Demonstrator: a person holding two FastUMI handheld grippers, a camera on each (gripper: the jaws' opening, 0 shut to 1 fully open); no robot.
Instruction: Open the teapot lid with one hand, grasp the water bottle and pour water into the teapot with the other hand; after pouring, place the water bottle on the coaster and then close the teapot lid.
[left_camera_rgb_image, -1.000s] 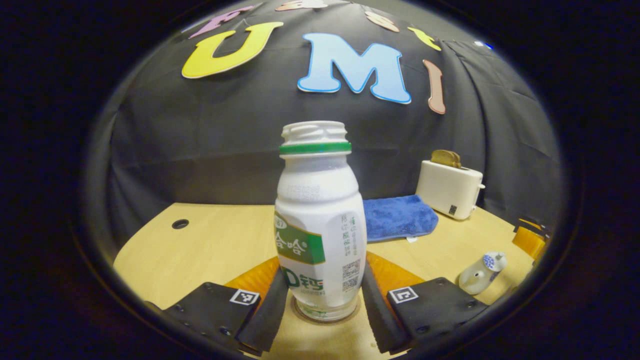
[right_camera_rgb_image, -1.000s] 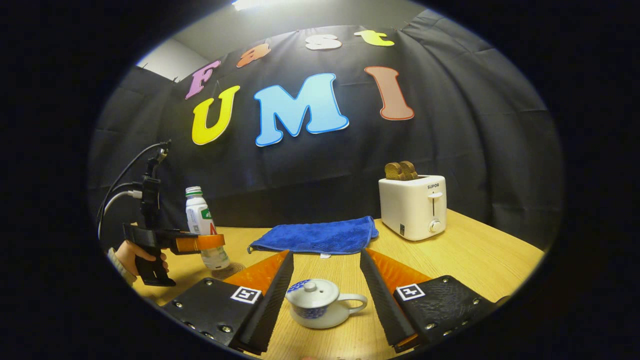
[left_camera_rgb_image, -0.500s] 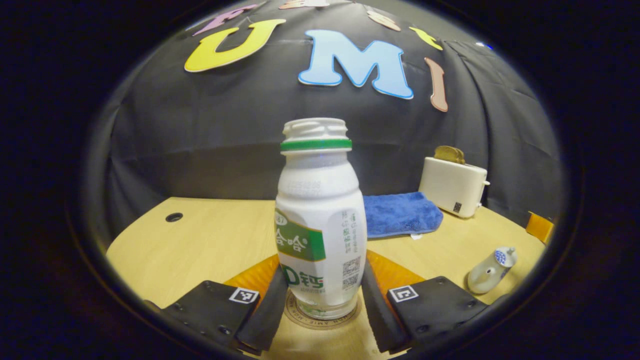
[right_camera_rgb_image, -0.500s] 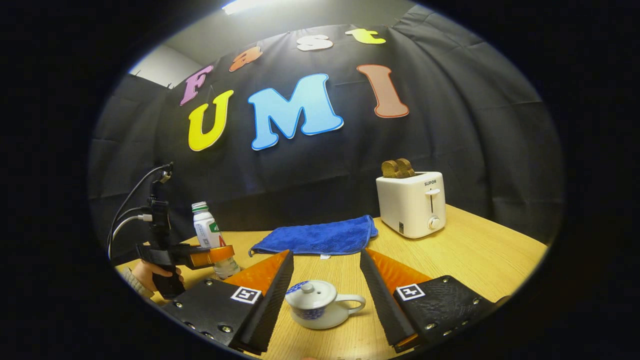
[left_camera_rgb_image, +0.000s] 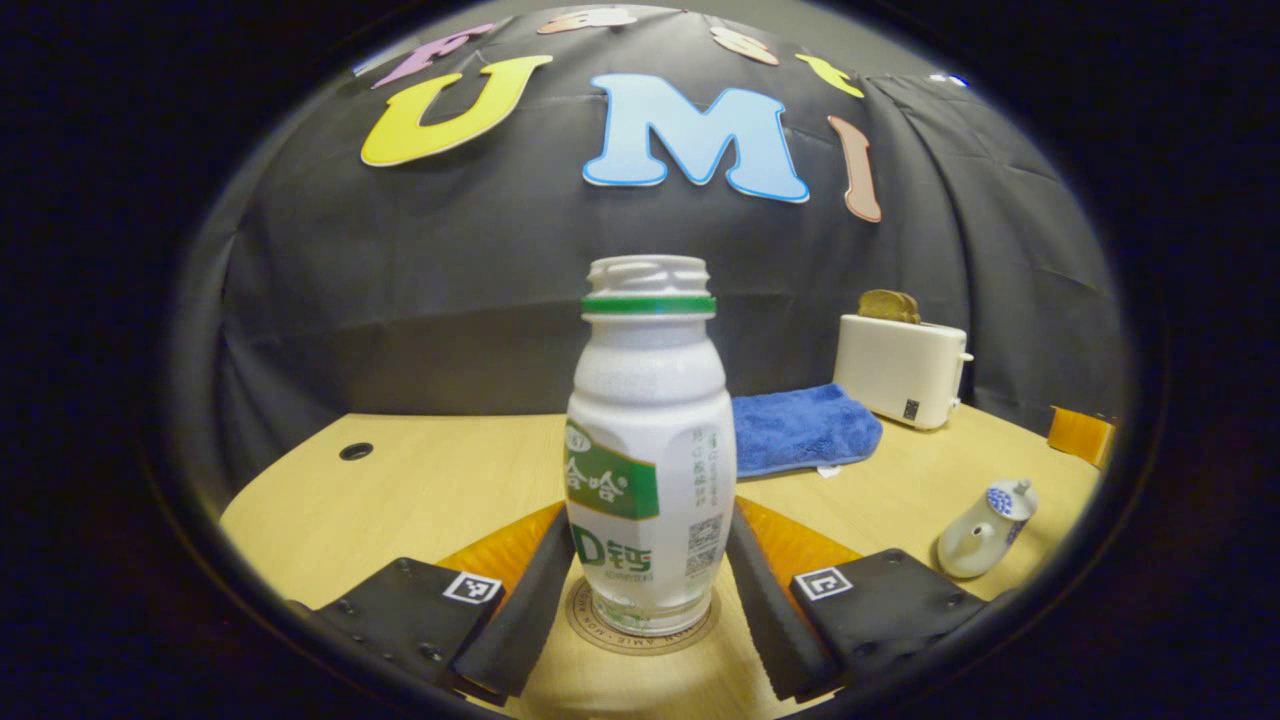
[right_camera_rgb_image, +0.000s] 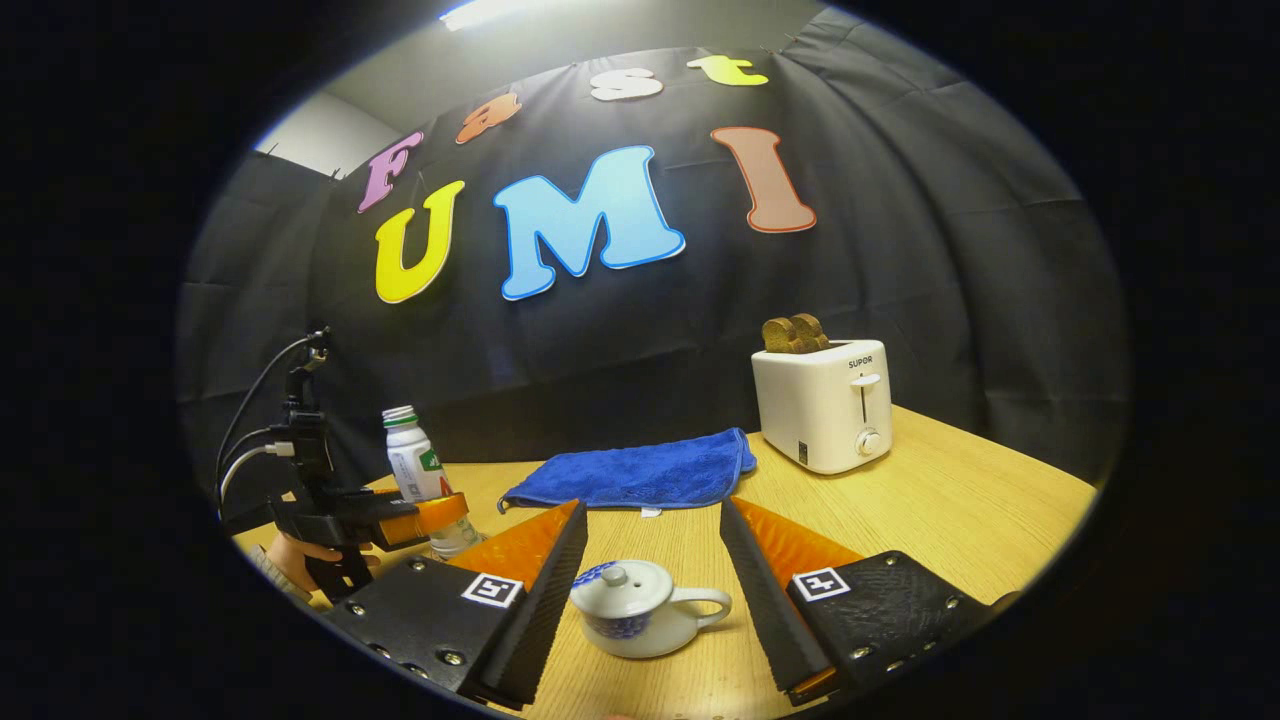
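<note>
Now the water bottle (left_camera_rgb_image: 650, 450) stands upright on the coaster (left_camera_rgb_image: 600, 632), green-and-white label and QR code facing the left gripper view. The left gripper (left_camera_rgb_image: 652, 512) flanks its lower body, fingers right against it; whether they squeeze cannot be told. The coaster's ringed lettering is too small to read. The right gripper (right_camera_rgb_image: 652, 510) is spread wide, the teapot (right_camera_rgb_image: 640, 620) between its fingers, untouched, lid (right_camera_rgb_image: 622, 583) on.

Left gripper (left_camera_rgb_image: 650, 570) closed; right gripper (right_camera_rgb_image: 650, 560) spread wide

White capless water bottle (left_camera_rgb_image: 650, 470) upright on round coaster (left_camera_rgb_image: 645, 635), lidded teapot (right_camera_rgb_image: 640, 620) apparently closed.
</note>
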